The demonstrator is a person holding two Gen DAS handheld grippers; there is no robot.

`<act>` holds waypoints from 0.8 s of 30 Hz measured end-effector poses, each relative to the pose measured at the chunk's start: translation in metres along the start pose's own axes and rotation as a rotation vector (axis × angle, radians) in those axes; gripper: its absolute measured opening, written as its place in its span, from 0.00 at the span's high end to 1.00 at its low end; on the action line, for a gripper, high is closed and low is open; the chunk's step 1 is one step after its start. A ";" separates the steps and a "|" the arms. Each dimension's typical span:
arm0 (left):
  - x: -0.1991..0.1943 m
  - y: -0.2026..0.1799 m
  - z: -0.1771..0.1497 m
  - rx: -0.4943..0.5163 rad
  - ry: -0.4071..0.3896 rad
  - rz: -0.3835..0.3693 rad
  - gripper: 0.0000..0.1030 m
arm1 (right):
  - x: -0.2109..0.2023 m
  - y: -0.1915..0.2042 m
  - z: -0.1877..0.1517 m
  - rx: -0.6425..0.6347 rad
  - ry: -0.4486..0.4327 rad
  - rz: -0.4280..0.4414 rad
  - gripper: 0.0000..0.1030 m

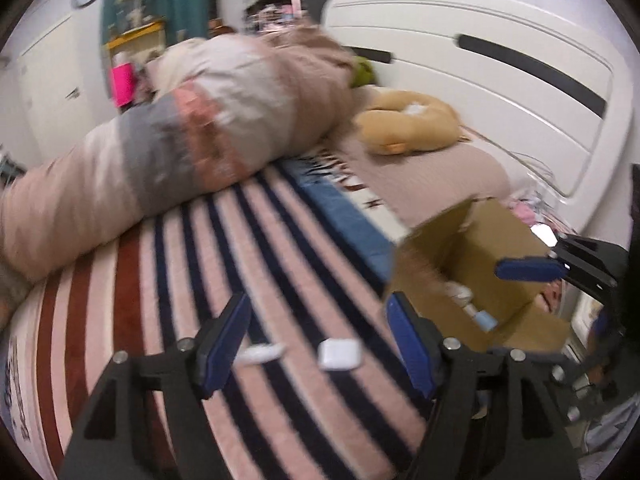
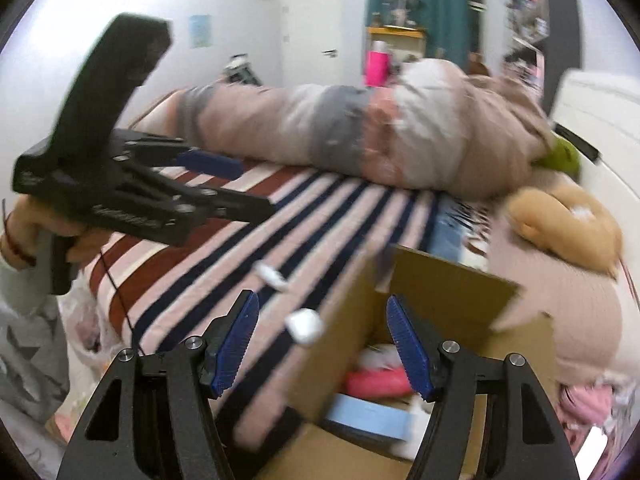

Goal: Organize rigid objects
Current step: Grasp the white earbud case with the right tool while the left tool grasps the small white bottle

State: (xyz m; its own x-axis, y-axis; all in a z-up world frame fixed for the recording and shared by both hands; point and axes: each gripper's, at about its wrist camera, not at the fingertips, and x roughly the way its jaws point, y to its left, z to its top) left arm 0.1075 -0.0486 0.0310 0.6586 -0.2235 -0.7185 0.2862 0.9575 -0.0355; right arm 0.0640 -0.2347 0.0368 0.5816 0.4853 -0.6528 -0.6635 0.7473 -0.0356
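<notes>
A small white square case (image 1: 339,354) and a small white oblong object (image 1: 262,353) lie on the striped blanket (image 1: 192,292). My left gripper (image 1: 318,334) is open and empty just above them. An open cardboard box (image 1: 486,256) stands on the bed to the right, with several items inside. In the right wrist view the case (image 2: 305,326) and the oblong object (image 2: 272,276) lie left of the box (image 2: 444,280). My right gripper (image 2: 322,344) is open and empty over the box's near edge. The left gripper (image 2: 208,184) shows at the left, hand-held.
A long rolled duvet (image 1: 192,136) lies across the far side of the bed. A tan plush toy (image 1: 408,124) rests by the white headboard (image 1: 500,80). A pink item (image 2: 376,384) and a light blue item (image 2: 368,416) sit in the box. Both views are motion-blurred.
</notes>
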 end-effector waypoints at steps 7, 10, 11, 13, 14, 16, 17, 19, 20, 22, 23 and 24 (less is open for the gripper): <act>0.034 0.076 -0.059 -0.100 0.084 -0.006 0.30 | 0.078 0.072 0.006 -0.030 0.167 0.138 0.38; 0.063 0.093 -0.080 -0.121 0.129 -0.044 0.30 | 0.118 0.078 -0.010 0.019 0.263 0.121 0.38; 0.073 0.097 -0.085 -0.121 0.143 -0.056 0.30 | 0.132 0.076 -0.016 0.043 0.289 0.105 0.38; 0.092 0.098 -0.093 -0.119 0.165 -0.075 0.30 | 0.152 0.066 -0.025 0.082 0.316 0.078 0.38; 0.102 0.097 -0.096 -0.113 0.176 -0.083 0.30 | 0.162 0.059 -0.031 0.100 0.332 0.044 0.38; 0.122 0.096 -0.101 -0.094 0.189 -0.099 0.30 | 0.180 0.045 -0.039 0.127 0.355 -0.010 0.37; 0.130 0.095 -0.102 -0.084 0.188 -0.111 0.30 | 0.188 0.038 -0.043 0.144 0.366 -0.027 0.37; 0.146 0.092 -0.103 -0.064 0.168 -0.166 0.30 | 0.199 0.026 -0.049 0.163 0.376 -0.045 0.30; 0.152 0.092 -0.103 -0.064 0.161 -0.183 0.30 | 0.204 0.025 -0.050 0.153 0.369 -0.056 0.25; 0.168 0.092 -0.101 -0.079 0.162 -0.191 0.30 | 0.210 0.024 -0.051 0.122 0.346 -0.072 0.25; 0.173 0.092 -0.100 -0.085 0.162 -0.193 0.30 | 0.215 0.024 -0.052 0.105 0.340 -0.082 0.25; 0.178 0.092 -0.099 -0.093 0.162 -0.202 0.30 | 0.218 0.024 -0.053 0.097 0.336 -0.088 0.25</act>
State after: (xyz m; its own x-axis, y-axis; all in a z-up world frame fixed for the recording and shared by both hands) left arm 0.1822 0.0174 -0.1693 0.4723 -0.3865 -0.7922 0.3306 0.9108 -0.2472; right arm 0.1501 -0.1353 -0.1470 0.4364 0.2531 -0.8634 -0.5606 0.8271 -0.0409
